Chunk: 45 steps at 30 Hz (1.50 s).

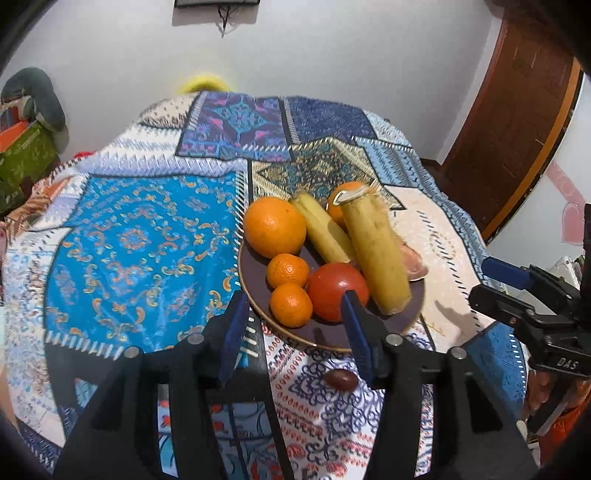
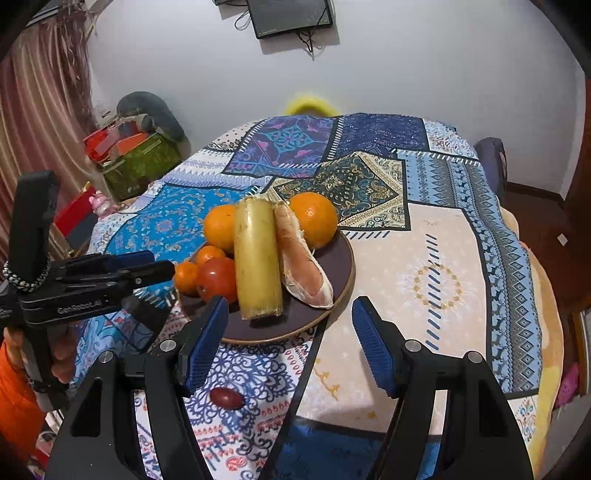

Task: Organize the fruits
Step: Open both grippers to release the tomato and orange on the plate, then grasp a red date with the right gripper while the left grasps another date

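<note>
A dark plate (image 1: 325,334) (image 2: 334,266) on the patterned tablecloth holds two oranges (image 1: 275,227) (image 2: 314,218), two mandarins (image 1: 291,304), a red tomato (image 1: 334,290) (image 2: 218,280), a banana (image 1: 325,232), a thick yellow stalk piece (image 1: 376,251) (image 2: 256,258) and a peeled pinkish fruit segment (image 2: 303,262). A small dark red date-like fruit (image 1: 340,379) (image 2: 226,398) lies on the cloth in front of the plate. My left gripper (image 1: 293,334) is open and empty, just before the plate's near rim. My right gripper (image 2: 290,339) is open and empty, over the plate's near right edge.
The table drops off at the near and side edges. A green box with clutter (image 2: 142,162) stands to the far left, a brown door (image 1: 517,110) at the right, a wall monitor (image 2: 291,14) behind. The other gripper shows at each view's side (image 1: 535,306) (image 2: 85,284).
</note>
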### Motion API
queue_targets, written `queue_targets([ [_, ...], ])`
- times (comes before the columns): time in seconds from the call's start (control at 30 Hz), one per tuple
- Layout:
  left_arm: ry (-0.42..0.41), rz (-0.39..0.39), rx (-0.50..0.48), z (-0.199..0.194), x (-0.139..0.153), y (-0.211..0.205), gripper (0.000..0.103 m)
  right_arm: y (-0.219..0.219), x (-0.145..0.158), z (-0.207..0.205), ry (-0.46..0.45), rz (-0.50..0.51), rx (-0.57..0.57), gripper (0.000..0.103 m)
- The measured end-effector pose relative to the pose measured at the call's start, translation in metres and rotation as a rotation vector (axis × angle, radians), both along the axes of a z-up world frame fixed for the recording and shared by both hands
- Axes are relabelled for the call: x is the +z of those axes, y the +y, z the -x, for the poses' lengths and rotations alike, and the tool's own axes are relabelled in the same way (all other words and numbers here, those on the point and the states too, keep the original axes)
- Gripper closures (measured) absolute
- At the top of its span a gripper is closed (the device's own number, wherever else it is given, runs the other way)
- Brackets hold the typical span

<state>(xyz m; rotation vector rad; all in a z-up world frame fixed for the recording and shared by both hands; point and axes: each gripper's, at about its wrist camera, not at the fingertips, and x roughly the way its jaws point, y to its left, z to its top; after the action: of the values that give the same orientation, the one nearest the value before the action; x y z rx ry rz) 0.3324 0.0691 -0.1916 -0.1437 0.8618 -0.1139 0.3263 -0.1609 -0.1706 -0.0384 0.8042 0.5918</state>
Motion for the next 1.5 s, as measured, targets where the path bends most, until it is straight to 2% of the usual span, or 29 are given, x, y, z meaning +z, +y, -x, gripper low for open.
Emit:
queue_targets([
  [0.23,-0.041,-0.024,0.011,0.037,0.03,0.001,0.052,0.003,0.015,0.025,-0.037,0.006,0.009,0.037],
  [0.4,-0.048,-0.055,0.001,0.063,0.041,0.0,0.052,0.005,0.019,0.043,-0.047,0.018,0.017,0.037],
  [0.73,-0.018,-0.099,-0.036,0.105,0.036,0.0,0.05,0.015,0.007,0.064,-0.047,0.094,0.025,0.037],
  [0.9,0.006,-0.094,-0.045,0.112,0.023,0.001,0.05,0.024,-0.014,0.066,0.0,0.12,0.035,0.038],
  [1.03,0.023,-0.09,-0.051,0.109,0.012,-0.001,0.05,0.033,-0.033,0.066,0.042,0.137,0.056,0.049],
  [1.3,0.063,-0.089,-0.067,0.094,-0.008,-0.005,0.05,0.047,-0.064,0.052,0.103,0.19,0.072,0.062],
  [1.4,0.078,-0.092,-0.075,0.087,-0.015,-0.008,0.05,0.05,-0.07,0.05,0.111,0.191,0.08,0.07],
  [1.5,0.094,-0.09,-0.085,0.081,-0.023,-0.011,0.05,0.051,-0.071,0.052,0.102,0.189,0.089,0.073],
])
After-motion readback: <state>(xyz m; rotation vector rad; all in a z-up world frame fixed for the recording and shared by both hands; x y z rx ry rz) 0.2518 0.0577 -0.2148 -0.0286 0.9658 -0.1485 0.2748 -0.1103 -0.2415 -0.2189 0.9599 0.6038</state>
